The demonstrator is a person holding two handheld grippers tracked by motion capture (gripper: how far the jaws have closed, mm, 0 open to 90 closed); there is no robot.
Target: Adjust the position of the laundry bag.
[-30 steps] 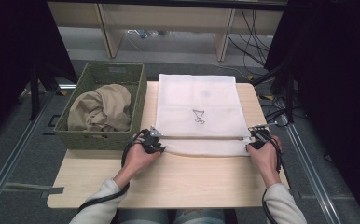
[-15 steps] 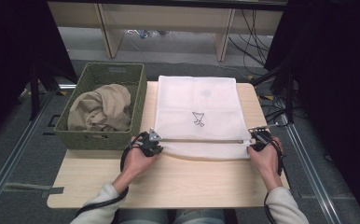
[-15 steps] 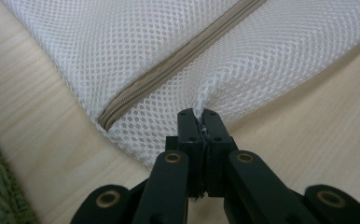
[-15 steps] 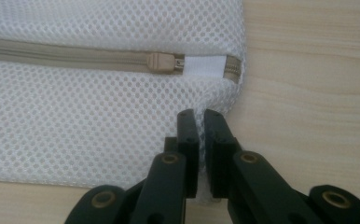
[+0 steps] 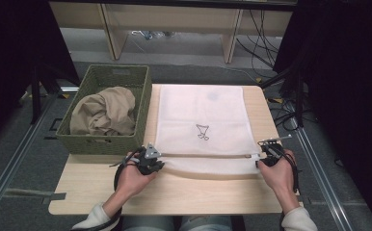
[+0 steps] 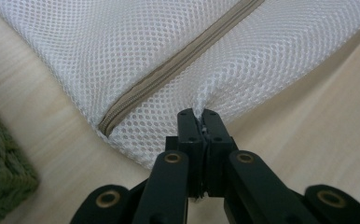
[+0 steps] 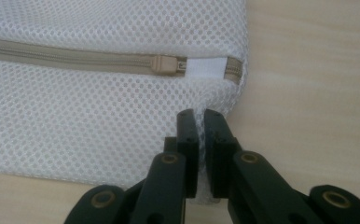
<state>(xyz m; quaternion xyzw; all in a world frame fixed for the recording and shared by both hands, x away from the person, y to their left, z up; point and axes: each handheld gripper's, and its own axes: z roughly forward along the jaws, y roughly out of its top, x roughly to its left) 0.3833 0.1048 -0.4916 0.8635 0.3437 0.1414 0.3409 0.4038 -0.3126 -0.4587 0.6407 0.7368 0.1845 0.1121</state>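
Mesh laundry bag [image 5: 201, 127]: lies flat on the worktop [image 5: 102, 192], just right of the green basket [image 5: 111, 142], which holds beige cloth [image 5: 102, 110].
Left gripper [image 5: 149, 159]: fingers closed, pinching the bag's near left corner [image 6: 201, 105].
Right gripper [image 5: 270, 153]: fingers closed on the mesh at the near right corner [image 7: 201, 116].
Key relation: the zipper [image 5: 203, 155] runs straight between the two grippers, across the bag's near edge; the bag's length stretches away from both hands.
Nearer hand: neither; each holds its own corner.
Right gripper view adds: the zipper slider [image 7: 169, 65] sits near that corner, beside a white tab [image 7: 206, 66].
Left gripper view adds: the zipper's closed end [image 6: 106, 127], close to the basket.
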